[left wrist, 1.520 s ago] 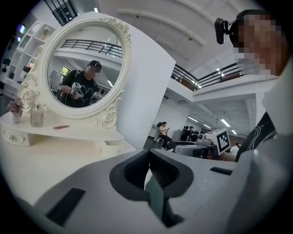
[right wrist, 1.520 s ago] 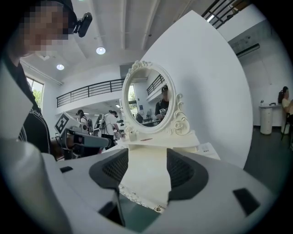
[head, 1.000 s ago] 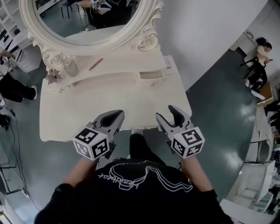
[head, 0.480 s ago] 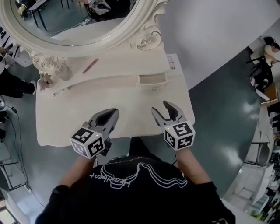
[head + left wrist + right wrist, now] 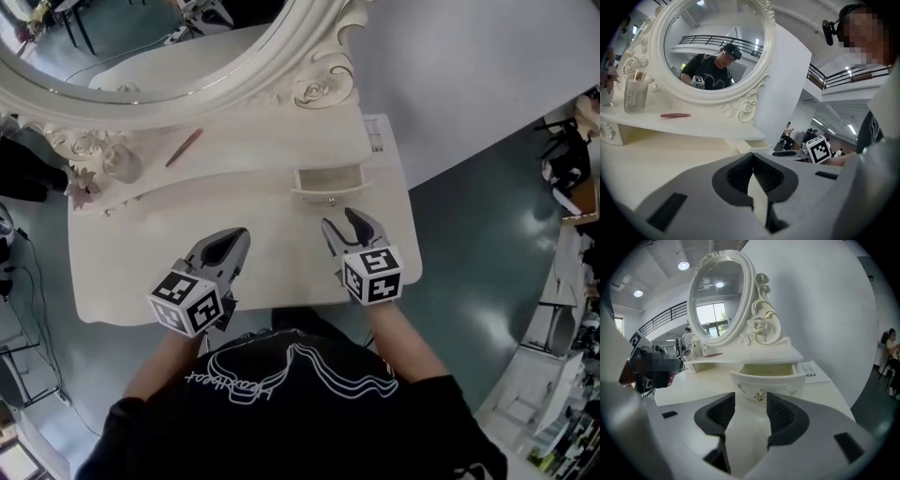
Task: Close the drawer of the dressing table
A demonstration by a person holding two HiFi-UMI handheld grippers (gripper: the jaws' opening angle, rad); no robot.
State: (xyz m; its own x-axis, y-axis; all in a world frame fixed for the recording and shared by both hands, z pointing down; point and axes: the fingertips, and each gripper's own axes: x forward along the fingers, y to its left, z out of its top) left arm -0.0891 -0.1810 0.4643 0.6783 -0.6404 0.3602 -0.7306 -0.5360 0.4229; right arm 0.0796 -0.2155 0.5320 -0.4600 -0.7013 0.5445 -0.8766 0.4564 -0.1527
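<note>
We find the drawer pulled out of the raised shelf at the right end of the dressing table, its curved front standing proud of the shelf edge above the tabletop. In the right gripper view, the front carries a small metal knob at its middle, with a small ornament to either side.

The right gripper hangs over the tabletop just in front of the drawer and points at it, clear of the front. Its jaws stand apart and are closing. Nothing lies between them; the knob shows beyond the gap, in line with it.

The left gripper hangs over the middle of the tabletop, well apart from the drawer and level with the right gripper. Its jaws meet at the tips and hold nothing.

On the shelf, a sheet of printed paper lies at the right end, just behind the drawer. A reddish pen lies further left, and a clear glass jar stands near the left end, beside a pale flower ornament. The oval mirror rises behind the shelf in a white carved frame with a rose at its lower right.

The table stands against a white wall, on a dark green floor.
</note>
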